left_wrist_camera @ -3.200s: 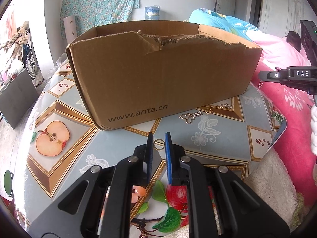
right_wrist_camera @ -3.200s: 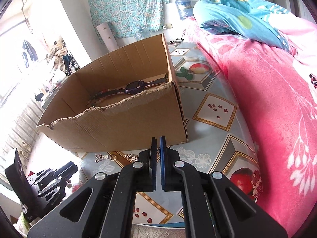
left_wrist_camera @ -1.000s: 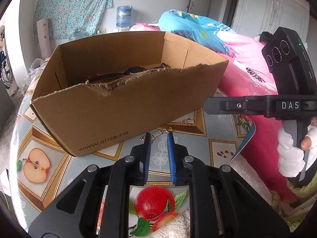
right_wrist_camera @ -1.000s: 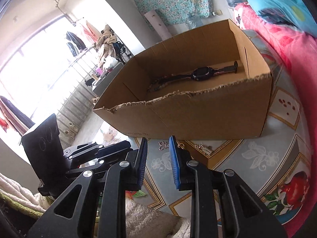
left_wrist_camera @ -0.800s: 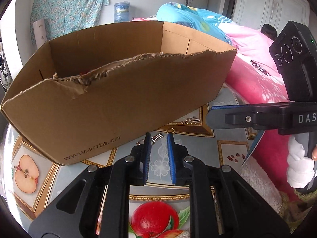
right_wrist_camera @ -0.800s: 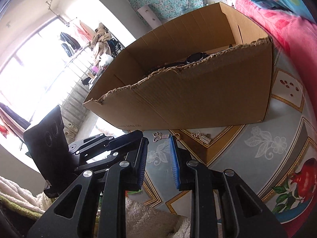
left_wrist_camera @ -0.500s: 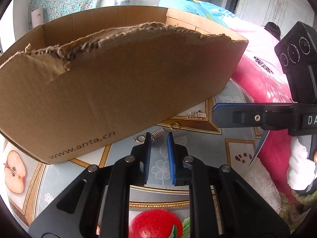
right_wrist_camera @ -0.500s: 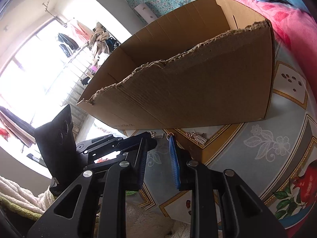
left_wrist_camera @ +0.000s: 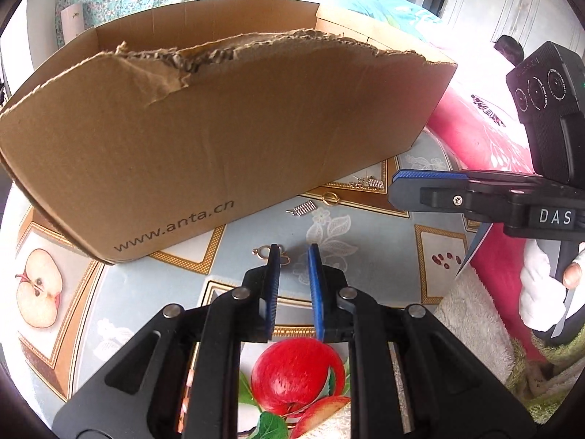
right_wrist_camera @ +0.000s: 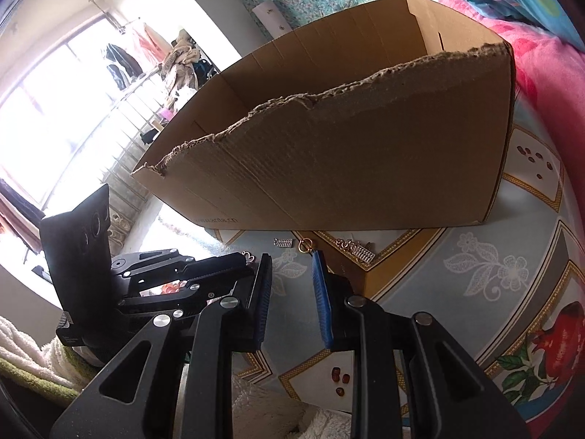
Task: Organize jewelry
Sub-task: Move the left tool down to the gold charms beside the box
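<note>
Left-wrist view, left to right. A torn-rimmed cardboard box (left_wrist_camera: pixel 204 139), printed "www.anta.cn", fills the upper left and centre of the frame and stands on a table (left_wrist_camera: pixel 120 292) whose cloth carries fruit pictures. At lower centre the left gripper (left_wrist_camera: pixel 294 256) points down at the cloth, its blue-padded jaws a narrow gap apart with nothing between them. A small gold clasp-like piece (left_wrist_camera: pixel 264 252) lies on the cloth at the tip of the left jaw, partly hidden by it; contact cannot be judged. Above and slightly right, near the foot of the box, lie a silver ridged piece (left_wrist_camera: pixel 302 207), a gold ring (left_wrist_camera: pixel 330 198) just beside it, and, further right, a gold chain cluster (left_wrist_camera: pixel 367 183). At the right edge the right gripper (left_wrist_camera: pixel 396 190) enters level, held by a white-gloved hand (left_wrist_camera: pixel 537 292); a pink blanket (left_wrist_camera: pixel 475 131) lies behind it.

Right-wrist view, left to right. The left gripper (right_wrist_camera: pixel 241 267) reaches in from the lower left. At lower centre the right gripper (right_wrist_camera: pixel 290 256) shows its jaws apart and empty. The gold ring (right_wrist_camera: pixel 305 244) sits just beyond the tip of the right jaw, the silver ridged piece (right_wrist_camera: pixel 284 243) to its left, the chain cluster (right_wrist_camera: pixel 356 249) to its right, all before the box (right_wrist_camera: pixel 347 153).
</note>
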Demonstrator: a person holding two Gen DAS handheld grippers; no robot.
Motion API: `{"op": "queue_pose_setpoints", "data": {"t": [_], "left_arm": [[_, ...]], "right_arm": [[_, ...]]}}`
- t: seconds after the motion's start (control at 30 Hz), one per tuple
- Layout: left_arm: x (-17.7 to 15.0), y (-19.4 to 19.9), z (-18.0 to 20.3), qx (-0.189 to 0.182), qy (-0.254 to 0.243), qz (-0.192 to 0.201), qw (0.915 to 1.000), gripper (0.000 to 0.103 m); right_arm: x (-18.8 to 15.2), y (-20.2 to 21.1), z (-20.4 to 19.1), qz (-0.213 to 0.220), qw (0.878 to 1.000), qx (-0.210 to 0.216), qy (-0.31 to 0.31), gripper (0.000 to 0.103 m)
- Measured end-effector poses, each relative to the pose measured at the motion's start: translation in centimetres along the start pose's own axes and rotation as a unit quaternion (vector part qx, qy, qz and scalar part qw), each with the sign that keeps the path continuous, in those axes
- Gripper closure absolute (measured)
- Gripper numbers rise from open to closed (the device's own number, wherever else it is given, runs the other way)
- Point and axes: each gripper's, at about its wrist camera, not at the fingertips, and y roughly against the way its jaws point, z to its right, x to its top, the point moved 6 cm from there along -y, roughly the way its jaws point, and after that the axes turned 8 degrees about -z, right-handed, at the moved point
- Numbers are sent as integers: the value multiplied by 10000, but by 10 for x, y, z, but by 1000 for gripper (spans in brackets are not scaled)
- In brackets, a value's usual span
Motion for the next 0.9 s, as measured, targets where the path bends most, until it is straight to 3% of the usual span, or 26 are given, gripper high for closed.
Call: {"op": "queue_pose_setpoints", "data": {"t": [0.37,0.77,0.83,0.9], "left_arm": [[-5,16,-4,37,14,436,9990,88],[-6,18,-10,-41,177,487,9986,88],[-6,19,-11,-47,187,500,9986,88],[-6,19,-11,-59,197,515,9985,88]], "right_arm": [[16,-29,-25,115,9914,-1049,778,80],[23,-50,-35,184,9845,-1491,909,80],[23,-54,-37,208,9821,-1604,967,82],[15,-52,-38,240,9799,-1715,994,91]]}}
